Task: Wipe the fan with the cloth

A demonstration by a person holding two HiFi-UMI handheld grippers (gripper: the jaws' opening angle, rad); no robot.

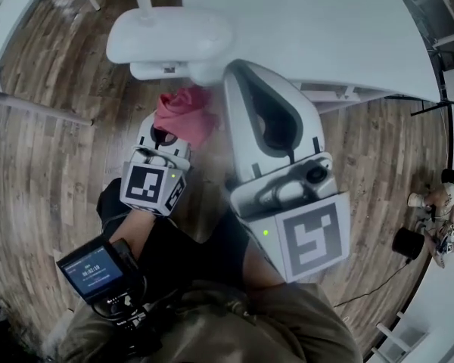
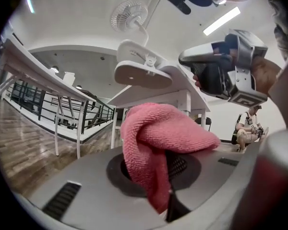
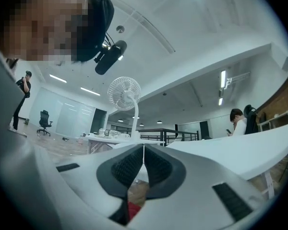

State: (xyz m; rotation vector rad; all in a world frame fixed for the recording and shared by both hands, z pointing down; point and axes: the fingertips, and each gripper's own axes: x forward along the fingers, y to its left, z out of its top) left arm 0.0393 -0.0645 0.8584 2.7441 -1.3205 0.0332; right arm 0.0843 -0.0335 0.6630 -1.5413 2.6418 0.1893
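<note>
A white clip fan is fixed to the edge of a white table; from above I see its clamp [image 1: 170,40], and in the left gripper view its round grille [image 2: 128,14] stands high on a stalk above the clamp [image 2: 139,72]. A pink cloth [image 2: 158,138] is bunched between the jaws of my left gripper [image 2: 169,169], which is shut on it. In the head view the cloth [image 1: 183,113] hangs just below the clamp, in front of the left gripper [image 1: 172,127]. My right gripper [image 1: 242,78] is beside it, shut and empty, its tip close to the clamp. The right gripper view shows the fan [image 3: 124,94] beyond the shut right gripper [image 3: 143,159].
The white table [image 1: 310,29] fills the upper right, over a wooden floor [image 1: 45,165]. A person [image 1: 439,210] crouches on the floor at the far right. More white tables [image 2: 33,71] and a railing stand to the left. A seated person [image 3: 237,121] is behind the table.
</note>
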